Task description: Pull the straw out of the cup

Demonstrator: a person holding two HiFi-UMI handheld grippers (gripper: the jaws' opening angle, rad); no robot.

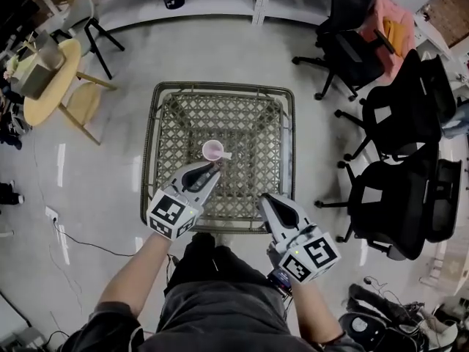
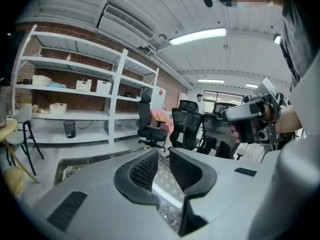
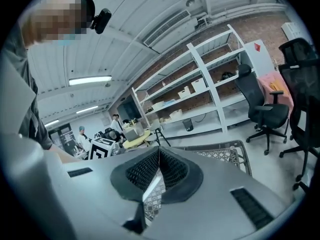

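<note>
**Left claw at the cup, straw not yet pulled**

The pink cup [image 1: 212, 150] stands upright near the middle of the woven-topped surface [image 1: 157, 116], and the short white straw [image 1: 224, 155] leans out over its right rim. The left claw [image 1: 215, 169] points at the cup from the near side, its tips just beside it. Its jaws are slightly spread with nothing between them, which suits either steadying the cup or taking the straw. The right claw [image 1: 265, 199] sits back at the surface's near edge, jaws pressed together and empty. It is probably waiting its turn, since one claw likely has to hold the cup while the other draws the straw.
</note>
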